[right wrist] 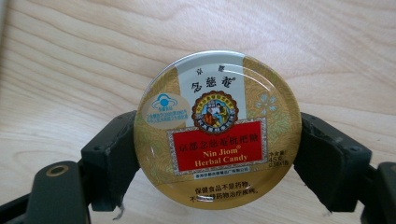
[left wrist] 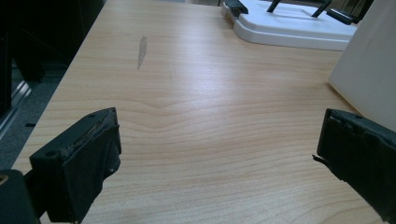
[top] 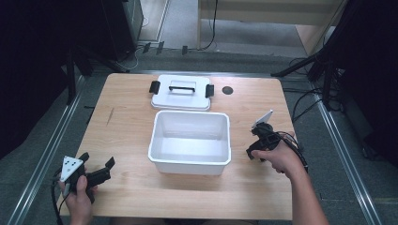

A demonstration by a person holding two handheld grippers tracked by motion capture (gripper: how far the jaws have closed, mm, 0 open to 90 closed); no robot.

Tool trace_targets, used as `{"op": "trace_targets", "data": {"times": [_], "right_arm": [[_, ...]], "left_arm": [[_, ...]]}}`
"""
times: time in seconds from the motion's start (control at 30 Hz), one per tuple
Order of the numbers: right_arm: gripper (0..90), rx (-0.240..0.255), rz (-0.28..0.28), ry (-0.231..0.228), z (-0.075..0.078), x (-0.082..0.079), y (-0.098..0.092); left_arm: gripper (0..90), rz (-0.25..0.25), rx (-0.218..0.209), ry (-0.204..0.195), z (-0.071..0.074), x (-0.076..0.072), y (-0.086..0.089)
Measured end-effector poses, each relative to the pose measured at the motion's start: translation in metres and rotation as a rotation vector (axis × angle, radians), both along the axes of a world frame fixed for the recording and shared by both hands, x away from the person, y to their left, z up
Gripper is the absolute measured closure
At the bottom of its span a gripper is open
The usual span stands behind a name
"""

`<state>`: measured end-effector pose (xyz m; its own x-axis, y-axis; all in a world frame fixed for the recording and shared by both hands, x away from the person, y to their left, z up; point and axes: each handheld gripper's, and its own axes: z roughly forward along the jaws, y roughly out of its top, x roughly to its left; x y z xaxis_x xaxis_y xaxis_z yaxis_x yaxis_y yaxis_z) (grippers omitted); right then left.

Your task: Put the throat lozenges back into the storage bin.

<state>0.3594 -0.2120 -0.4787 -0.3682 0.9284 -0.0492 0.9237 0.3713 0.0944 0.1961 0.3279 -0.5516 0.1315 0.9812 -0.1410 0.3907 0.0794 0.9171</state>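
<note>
Your right tool is pinching a round candy tin across its width, one jaw on each side of the rim, lid facing the camera. In the high view that tool sits at the right of the bench, just beside the open white bin. Expect the tin to be light and stiff, but its glossy metal rim is likely slippery, and a round edge can twist between flat pads. Keep the grip across the widest part, as it is now.

Your left tool rests at the near left corner, jaws spread with nothing between them. The bin's right wall stands between the tin and the bin's inside, so the tin must clear that rim. The lid with its black handle and clips lies flat just beyond the bin, and a small dark disc sits to its right.
</note>
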Motion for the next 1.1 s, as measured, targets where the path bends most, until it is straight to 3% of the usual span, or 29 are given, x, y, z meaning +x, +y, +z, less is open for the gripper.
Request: {"op": "trace_targets", "data": {"times": [0.37,0.57,0.73,1.1], "right_arm": [[20.4,0.022,0.039,-0.021,0.035,0.0,0.011],[20.4,0.036,0.086,-0.025,0.051,-0.001,0.02],[20.4,0.044,0.121,-0.038,0.072,-0.001,0.031],[20.4,0.045,0.178,-0.072,0.103,-0.001,0.053]], "left_arm": [[0.0,-0.002,-0.003,-0.001,0.0,0.0,0.0],[0.0,-0.002,-0.002,0.0,0.0,0.0,0.0],[0.1,-0.002,-0.003,0.0,0.0,0.0,0.0],[0.0,-0.004,-0.002,0.003,0.0,0.0,0.0]]}}
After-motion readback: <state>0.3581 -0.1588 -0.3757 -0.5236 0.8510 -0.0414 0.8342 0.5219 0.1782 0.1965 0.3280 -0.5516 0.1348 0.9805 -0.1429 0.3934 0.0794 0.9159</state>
